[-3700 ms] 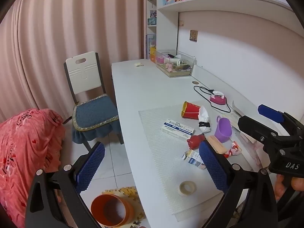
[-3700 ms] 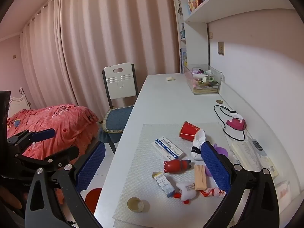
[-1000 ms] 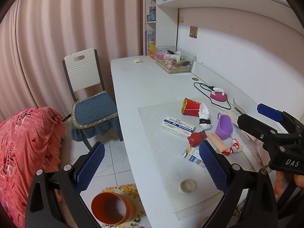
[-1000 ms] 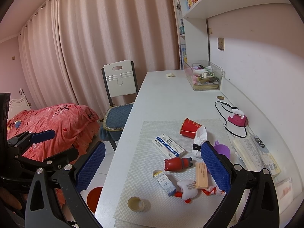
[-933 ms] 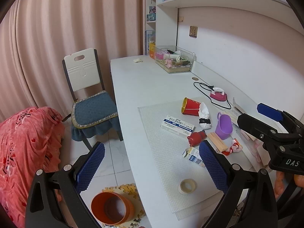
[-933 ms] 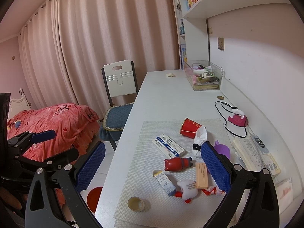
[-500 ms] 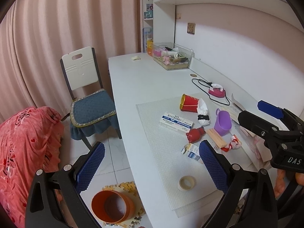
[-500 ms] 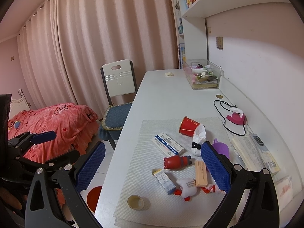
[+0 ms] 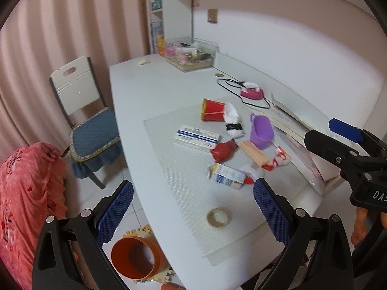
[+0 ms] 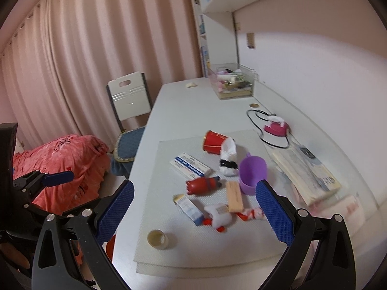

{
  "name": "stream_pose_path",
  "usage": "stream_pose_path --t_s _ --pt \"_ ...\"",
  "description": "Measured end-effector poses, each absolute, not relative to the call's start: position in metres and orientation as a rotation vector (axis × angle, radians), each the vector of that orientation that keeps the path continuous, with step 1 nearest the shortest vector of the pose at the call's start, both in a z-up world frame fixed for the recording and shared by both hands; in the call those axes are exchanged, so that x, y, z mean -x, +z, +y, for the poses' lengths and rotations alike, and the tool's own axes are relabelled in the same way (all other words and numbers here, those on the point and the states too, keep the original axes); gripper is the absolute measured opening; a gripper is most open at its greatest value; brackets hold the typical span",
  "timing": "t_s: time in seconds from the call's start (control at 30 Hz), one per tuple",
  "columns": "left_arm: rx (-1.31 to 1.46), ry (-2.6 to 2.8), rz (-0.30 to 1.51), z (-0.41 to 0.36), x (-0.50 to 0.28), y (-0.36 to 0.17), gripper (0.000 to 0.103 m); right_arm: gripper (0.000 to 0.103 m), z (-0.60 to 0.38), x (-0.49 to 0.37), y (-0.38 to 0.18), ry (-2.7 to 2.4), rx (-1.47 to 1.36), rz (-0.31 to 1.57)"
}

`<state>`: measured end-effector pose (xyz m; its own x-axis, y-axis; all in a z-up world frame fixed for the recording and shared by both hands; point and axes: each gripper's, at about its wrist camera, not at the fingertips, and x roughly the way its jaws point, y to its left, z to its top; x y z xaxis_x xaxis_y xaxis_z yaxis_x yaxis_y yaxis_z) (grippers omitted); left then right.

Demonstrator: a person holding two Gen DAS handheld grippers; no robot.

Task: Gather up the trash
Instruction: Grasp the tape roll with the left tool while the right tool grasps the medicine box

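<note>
- Left wrist view is showing the trash lying scattered on a pale mat (image 9: 183, 193) on the white desk (image 9: 150, 89): a tipped red paper cup (image 9: 212, 109) near the mat's far edge, a crumpled white wrapper (image 9: 233, 123) touching it, a blue-and-white carton (image 9: 197, 137) toward the middle, and a small box (image 9: 226, 176) and a tape roll (image 9: 217, 217) closer to the near edge.
- Left gripper (image 9: 191, 213) is hovering above the desk's near corner with its jaws spread wide and nothing between them; the tape roll is sitting just ahead, between the fingers' line of sight.
- Right gripper (image 10: 193, 209) is also hanging wide apart and holding nothing, with the small box, a wooden block (image 10: 234, 196) and a red toy (image 10: 202, 184) lying ahead of it on the mat.
- Purple cup (image 10: 252, 172) is standing near the mat's right edge, beside the block.
- Orange bin (image 9: 135, 257) is sitting on the floor below the desk's left edge.
- Chair (image 9: 84, 111) with a blue cushion is standing at the desk's left side.
</note>
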<state>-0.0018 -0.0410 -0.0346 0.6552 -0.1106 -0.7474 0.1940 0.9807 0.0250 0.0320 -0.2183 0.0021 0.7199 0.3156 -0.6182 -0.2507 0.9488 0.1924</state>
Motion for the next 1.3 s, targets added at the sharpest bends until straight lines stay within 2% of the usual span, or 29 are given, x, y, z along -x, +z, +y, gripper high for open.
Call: stream_pose_path --t_s 0.5,0.7,1.03,1.2,1.3 --pt "-0.166 -0.3 0.972 -0.069 -0.009 -0.058 0.098 0.099 -0.247 -0.02 -0.019 0.228 -0.164 0.789" --pt "-0.162 -0.426 1.089 -0.063 -0.017 -0.084 0.098 0.099 -0.241 -0.032 -0.037 0.346 -0.089 0.87" --pt "-0.178 -0.483 1.181 -0.056 -0.023 -0.129 0.098 0.098 -0.222 -0.065 -0.069 0.579 0.03 0.909" --pt "-0.211 -0.479 1.177 -0.06 -0.032 -0.144 0.098 0.086 -0.213 -0.084 -0.09 0.68 0.069 0.937" --pt "-0.243 -0.481 1.185 -0.061 -0.04 -0.155 0.095 0.065 -0.204 -0.098 -0.105 0.751 0.079 0.977"
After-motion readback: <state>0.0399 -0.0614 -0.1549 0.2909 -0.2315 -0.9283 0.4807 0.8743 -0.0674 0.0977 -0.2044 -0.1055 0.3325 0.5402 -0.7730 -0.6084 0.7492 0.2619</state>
